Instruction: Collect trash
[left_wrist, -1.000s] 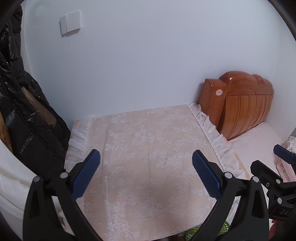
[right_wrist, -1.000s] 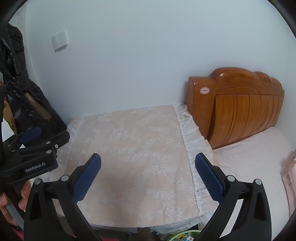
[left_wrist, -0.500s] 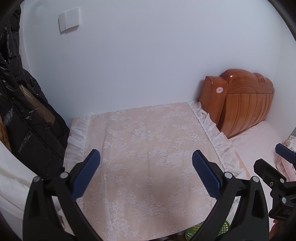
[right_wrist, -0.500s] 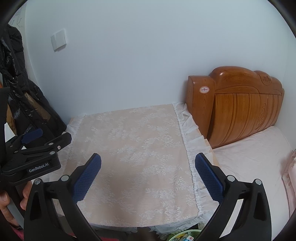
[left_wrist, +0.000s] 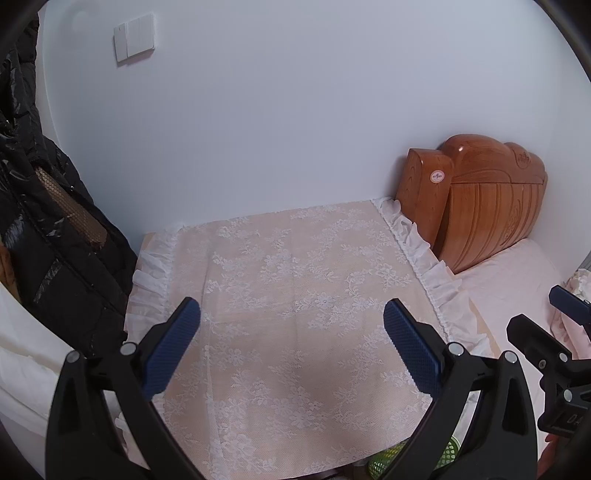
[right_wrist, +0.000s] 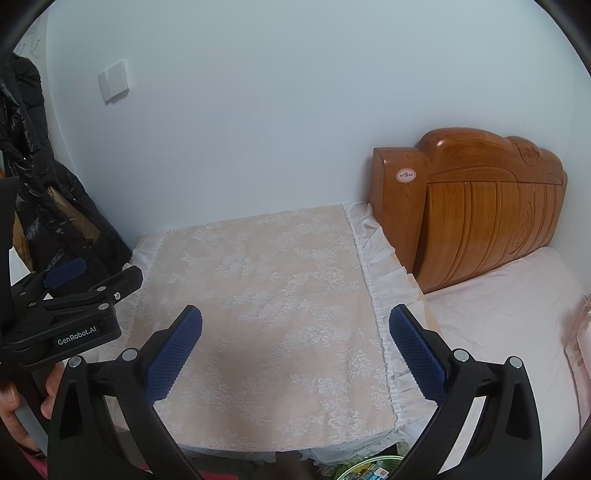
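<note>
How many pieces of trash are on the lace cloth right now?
0. The lace cloth looks bare in both views. Some wrappers show in a green basket below its front edge, mostly cut off by the frame, so more may be hidden.

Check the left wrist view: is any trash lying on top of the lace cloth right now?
No, the lace cloth lies bare between the open fingers of the left gripper, with nothing resting on it.

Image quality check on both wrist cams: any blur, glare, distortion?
Left wrist: sharp, soft even light, dark fisheye vignette in the corners, wall edge bowed, faint shadow on the lace cloth. Right wrist: same barrel distortion, small specular glint on the wooden headboard, no motion blur.
</note>
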